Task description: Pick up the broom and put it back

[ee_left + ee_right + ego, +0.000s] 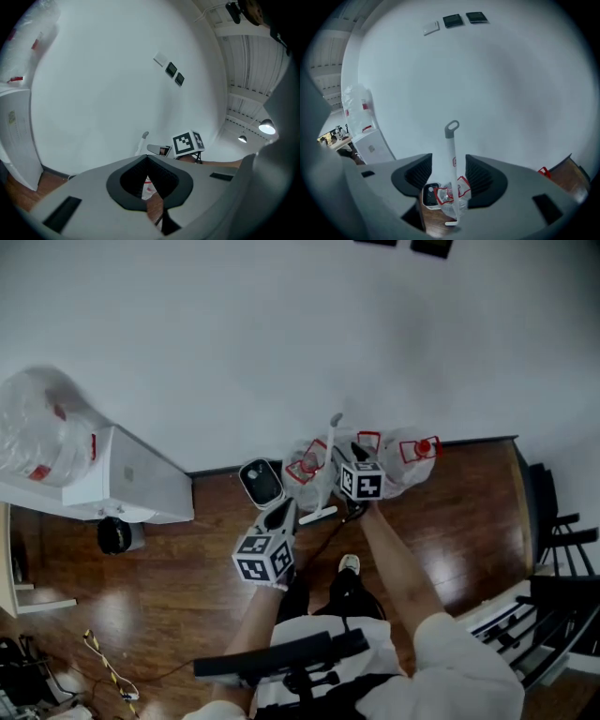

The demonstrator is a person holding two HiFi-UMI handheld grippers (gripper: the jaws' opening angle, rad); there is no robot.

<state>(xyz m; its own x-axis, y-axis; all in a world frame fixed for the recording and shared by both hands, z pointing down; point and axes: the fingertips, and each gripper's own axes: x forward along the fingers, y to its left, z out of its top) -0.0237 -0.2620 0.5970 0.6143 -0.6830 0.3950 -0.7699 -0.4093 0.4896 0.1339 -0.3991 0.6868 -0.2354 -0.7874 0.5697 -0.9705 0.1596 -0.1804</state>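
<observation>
The broom (330, 460) is a thin white stick with a grey loop at the top. It stands upright against the white wall, its foot on the wood floor. My right gripper (343, 456) is right by it. In the right gripper view the broom (451, 145) rises between the wide-open jaws of my right gripper (449, 164), and neither pad touches it. My left gripper (281, 514) hovers lower left of the broom; its jaws (147, 161) are shut with nothing in them. In the left gripper view the broom (142, 140) and the right gripper (158, 150) show ahead.
A white bin with a dark inside (261, 482) stands at the wall left of the broom. Clear plastic bags with red handles (411, 457) lie beside it. A white cabinet (127, 482) stands at the left, a black rack (562, 592) at the right, and a cable (108, 667) lies on the floor.
</observation>
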